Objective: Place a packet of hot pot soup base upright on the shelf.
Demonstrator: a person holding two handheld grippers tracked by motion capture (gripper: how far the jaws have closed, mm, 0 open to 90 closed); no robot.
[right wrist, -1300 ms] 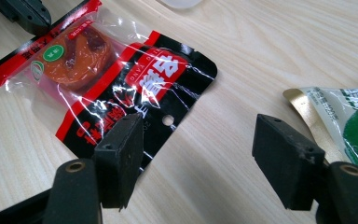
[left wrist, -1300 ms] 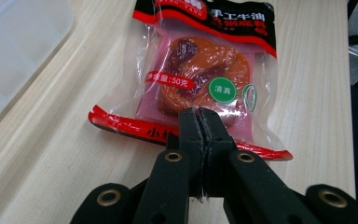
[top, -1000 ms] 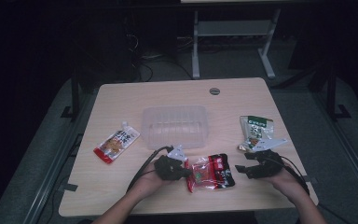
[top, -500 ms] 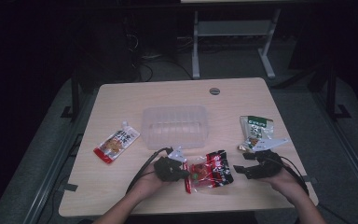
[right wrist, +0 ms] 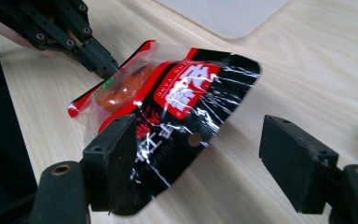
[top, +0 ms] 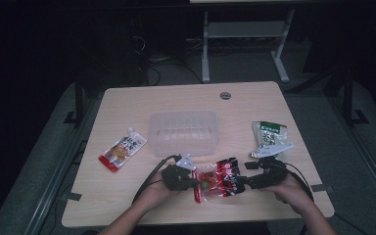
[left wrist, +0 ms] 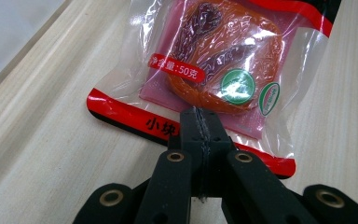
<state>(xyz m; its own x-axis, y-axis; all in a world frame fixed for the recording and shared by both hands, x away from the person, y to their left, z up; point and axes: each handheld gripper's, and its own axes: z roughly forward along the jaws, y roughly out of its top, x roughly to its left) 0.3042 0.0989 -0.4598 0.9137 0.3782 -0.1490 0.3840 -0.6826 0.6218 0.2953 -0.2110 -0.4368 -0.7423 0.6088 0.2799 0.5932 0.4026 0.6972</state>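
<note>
Where a second ago the red snack packet lay a little farther right, it now sits between both grippers at the near table edge. Left gripper: clenched on the packet's bottom seam. Right gripper: released, jaws straddling the packet's top end. Behind: clear plastic tub. Far left: orange sachet. Far right: green packet.

The red snack packet has shifted slightly toward the right hand-held gripper as the left hand-held gripper pinched its edge.
</note>
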